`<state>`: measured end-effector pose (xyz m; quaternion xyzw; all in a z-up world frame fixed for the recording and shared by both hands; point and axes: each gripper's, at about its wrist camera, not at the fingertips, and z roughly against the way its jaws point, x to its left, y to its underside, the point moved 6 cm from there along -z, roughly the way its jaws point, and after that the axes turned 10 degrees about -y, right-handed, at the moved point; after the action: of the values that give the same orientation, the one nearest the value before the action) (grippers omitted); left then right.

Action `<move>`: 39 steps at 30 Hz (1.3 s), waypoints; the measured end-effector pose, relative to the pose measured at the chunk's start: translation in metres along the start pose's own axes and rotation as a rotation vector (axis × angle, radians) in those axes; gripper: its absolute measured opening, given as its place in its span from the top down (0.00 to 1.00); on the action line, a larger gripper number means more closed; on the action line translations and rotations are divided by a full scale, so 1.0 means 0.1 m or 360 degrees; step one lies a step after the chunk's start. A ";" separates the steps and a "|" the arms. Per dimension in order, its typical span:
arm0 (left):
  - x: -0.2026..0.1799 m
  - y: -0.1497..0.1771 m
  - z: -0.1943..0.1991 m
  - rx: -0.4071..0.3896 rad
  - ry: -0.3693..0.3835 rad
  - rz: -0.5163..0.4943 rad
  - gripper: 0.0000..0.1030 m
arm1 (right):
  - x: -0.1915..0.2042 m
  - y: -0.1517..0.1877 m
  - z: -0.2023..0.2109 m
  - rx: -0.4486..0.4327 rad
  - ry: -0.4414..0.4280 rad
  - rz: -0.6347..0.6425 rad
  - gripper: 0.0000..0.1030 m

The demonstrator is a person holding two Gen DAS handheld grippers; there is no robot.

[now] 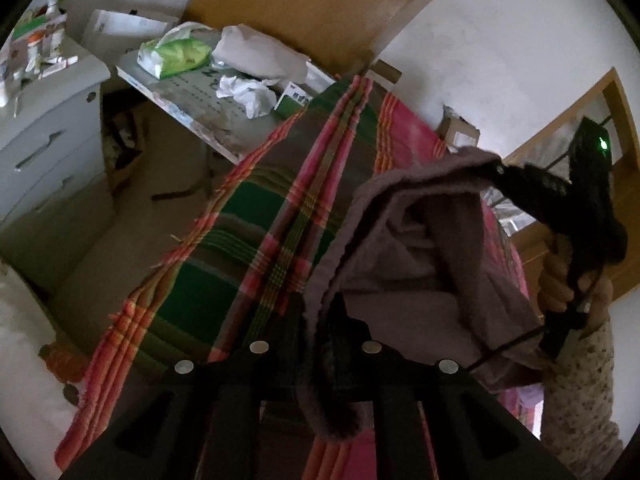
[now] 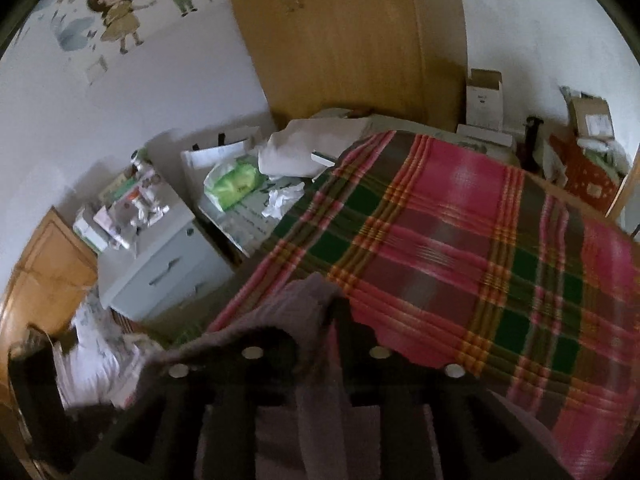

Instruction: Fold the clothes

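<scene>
A mauve-grey fleecy garment (image 1: 420, 248) is held aloft over the red-and-green plaid blanket (image 1: 256, 240) — one edge is clamped in the left gripper (image 1: 320, 320). Its far corner, at two o'clock, is pinched by the right gripper (image 1: 500, 170), held in a hand (image 1: 568, 280).

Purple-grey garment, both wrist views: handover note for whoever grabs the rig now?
Left gripper: shut on the purple-grey garment, pinching its edge.
Right gripper: shut on another edge of the garment; also seen in the left wrist view.
Garment hangs lifted between the two grippers above the plaid blanket on the bed.
Done: garment picked up by two points. No fold visible.
Left: probably lay it flat on the blanket, then fold.
</scene>
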<state>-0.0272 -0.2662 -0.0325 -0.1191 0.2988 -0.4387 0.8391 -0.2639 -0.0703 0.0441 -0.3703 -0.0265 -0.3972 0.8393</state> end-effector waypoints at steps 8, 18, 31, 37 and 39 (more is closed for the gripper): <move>-0.26 0.04 0.30 -0.0103 0.0019 -0.0094 0.82 | -0.03 0.41 0.63 0.0028 0.0057 0.0066 0.73; -0.86 0.25 0.27 -0.0049 0.0127 -0.0241 0.76 | -0.03 0.85 0.84 0.0202 0.0089 0.0039 0.72; -1.58 0.64 -0.12 0.0194 0.0262 -0.0486 0.76 | -0.41 1.42 1.44 0.0053 0.0197 -0.0104 0.72; -2.06 0.88 -0.34 0.0381 0.0455 -0.0558 0.73 | -0.97 1.97 2.08 -0.0195 0.0289 -0.0433 0.72; -2.23 0.93 -0.41 0.0442 0.0531 -0.0525 0.73 | -1.10 2.14 2.24 -0.0264 0.0306 -0.0525 0.72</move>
<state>-0.0869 -0.0292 -0.0195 0.0240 0.3465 -0.6197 0.7038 -0.1362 0.2326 0.0409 -0.3891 0.0263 -0.5636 0.7282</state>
